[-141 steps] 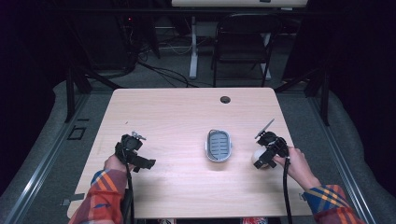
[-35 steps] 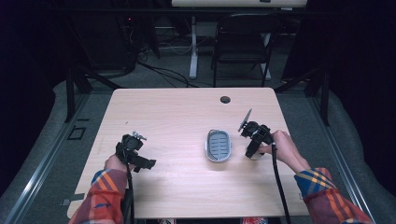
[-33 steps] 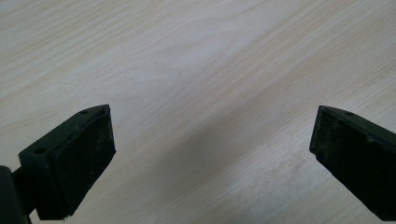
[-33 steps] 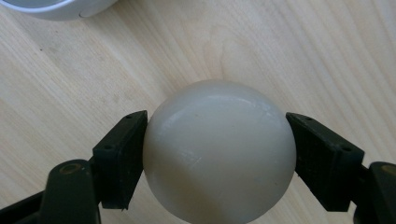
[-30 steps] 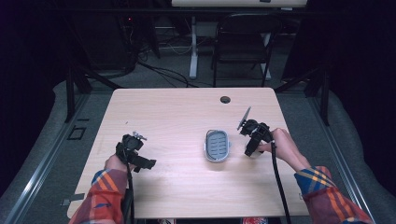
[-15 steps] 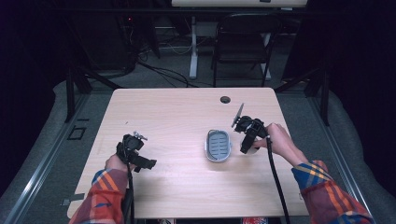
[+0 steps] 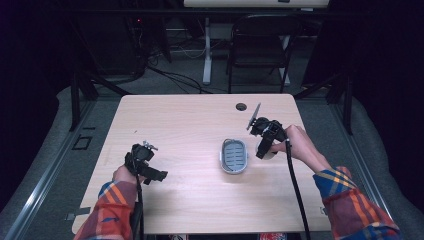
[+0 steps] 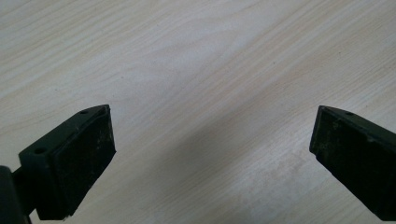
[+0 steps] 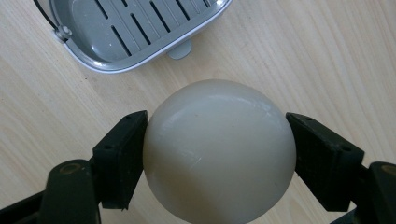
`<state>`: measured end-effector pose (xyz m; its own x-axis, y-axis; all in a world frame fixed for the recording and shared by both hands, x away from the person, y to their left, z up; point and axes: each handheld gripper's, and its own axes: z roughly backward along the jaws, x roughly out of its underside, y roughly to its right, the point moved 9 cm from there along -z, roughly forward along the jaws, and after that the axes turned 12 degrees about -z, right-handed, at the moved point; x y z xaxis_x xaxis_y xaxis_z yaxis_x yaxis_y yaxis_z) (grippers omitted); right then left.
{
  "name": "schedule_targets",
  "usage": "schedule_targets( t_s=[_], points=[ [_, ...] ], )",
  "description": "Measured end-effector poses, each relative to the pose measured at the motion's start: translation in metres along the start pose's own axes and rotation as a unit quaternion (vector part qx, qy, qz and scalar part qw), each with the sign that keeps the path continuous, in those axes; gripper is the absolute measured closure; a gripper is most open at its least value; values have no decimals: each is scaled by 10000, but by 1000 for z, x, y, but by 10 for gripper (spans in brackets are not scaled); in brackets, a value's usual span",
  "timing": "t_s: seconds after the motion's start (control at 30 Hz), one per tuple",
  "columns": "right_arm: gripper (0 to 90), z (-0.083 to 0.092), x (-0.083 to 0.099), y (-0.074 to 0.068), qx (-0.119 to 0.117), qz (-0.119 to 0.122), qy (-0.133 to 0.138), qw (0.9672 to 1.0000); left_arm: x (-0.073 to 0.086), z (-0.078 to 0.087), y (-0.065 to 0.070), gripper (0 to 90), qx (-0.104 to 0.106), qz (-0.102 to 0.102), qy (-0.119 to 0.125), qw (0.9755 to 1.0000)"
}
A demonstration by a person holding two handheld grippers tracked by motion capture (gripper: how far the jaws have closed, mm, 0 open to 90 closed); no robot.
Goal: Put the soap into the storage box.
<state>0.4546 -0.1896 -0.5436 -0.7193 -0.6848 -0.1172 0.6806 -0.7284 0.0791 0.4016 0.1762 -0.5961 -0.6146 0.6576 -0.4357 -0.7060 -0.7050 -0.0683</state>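
Observation:
A grey slatted soap dish (image 7: pixel 234 155) lies empty on the wooden table (image 7: pixel 190 125), right of centre. Just to its right my right gripper (image 7: pixel 263 150) is shut on a round cream-white soap (image 7: pixel 269 153). In the right gripper view the soap (image 9: pixel 219 149) sits squeezed between both black pads (image 9: pixel 123 156), held a little above the table, with the dish's rim (image 9: pixel 116 67) just beyond it at the upper left. My left gripper (image 7: pixel 156 175) rests at the front left, well away from the dish. Its jaws stand wide open over bare wood (image 8: pixel 210 93) with nothing between them.
A small round cable hole (image 7: pixel 241 106) sits near the table's far edge, right of centre. A dark folding chair (image 7: pixel 257 45) and desk legs stand on the floor beyond the table. The table's right edge runs close behind the right forearm (image 7: pixel 320 165).
The right gripper has carried the soap from near the table's right edge forward and leftward, close beside the soap dish. The left gripper has stayed put.

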Motion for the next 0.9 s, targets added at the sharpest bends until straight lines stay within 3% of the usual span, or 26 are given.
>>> schedule_targets(
  t_s=[0.9],
  points=[
    [238, 13, -32, -14, -34, 244, 63, 9997, -1, -1, 0, 0, -31, -18, -14, 10000]
  ],
)
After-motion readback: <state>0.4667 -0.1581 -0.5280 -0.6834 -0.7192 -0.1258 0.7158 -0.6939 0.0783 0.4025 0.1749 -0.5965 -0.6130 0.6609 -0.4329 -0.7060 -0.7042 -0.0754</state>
